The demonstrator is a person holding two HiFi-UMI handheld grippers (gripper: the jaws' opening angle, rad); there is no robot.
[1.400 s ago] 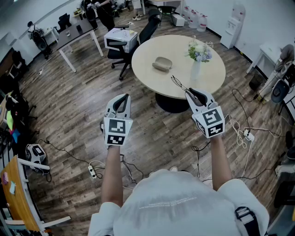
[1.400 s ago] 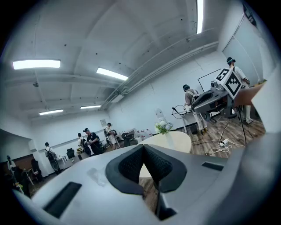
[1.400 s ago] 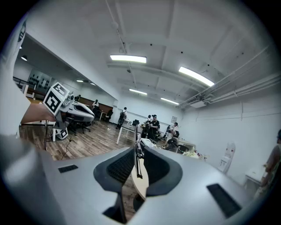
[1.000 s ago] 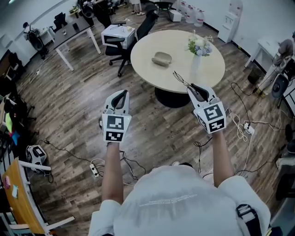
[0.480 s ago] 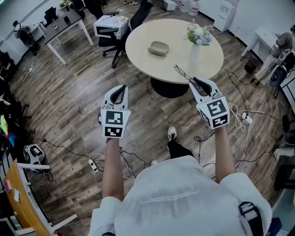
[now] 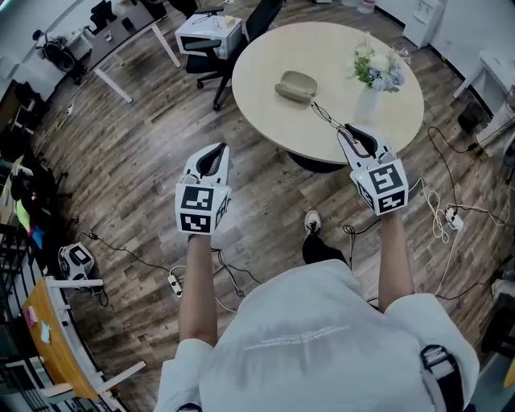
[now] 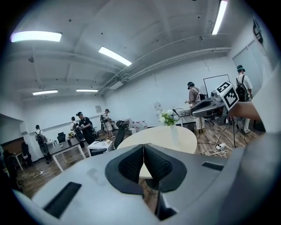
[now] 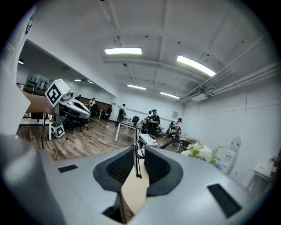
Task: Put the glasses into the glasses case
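A closed grey-beige glasses case (image 6: 296, 86) lies on the round beige table (image 6: 265, 56). Thin black wire glasses (image 6: 326, 115) stick out from my right gripper (image 6: 352, 133), which is shut on them above the table's near edge, a little short of the case. In the right gripper view a thin black temple of the glasses (image 8: 137, 165) runs between the jaws. My left gripper (image 6: 212, 153) hangs over the wooden floor, left of the table, shut and holding nothing (image 7: 143, 156). The right gripper (image 7: 210, 105) also shows in the left gripper view.
A white vase of flowers (image 6: 376, 72) stands on the table to the right of the case. An office chair (image 6: 257, 20) and a white cabinet (image 6: 208, 32) are behind the table. Cables (image 6: 438, 217) trail on the floor at right. Several people (image 7: 83, 127) stand in the background.
The person has stepped closer to the table. The right gripper with the glasses has moved from beside the table to above its near edge, nearer the case. The left gripper keeps its pose.
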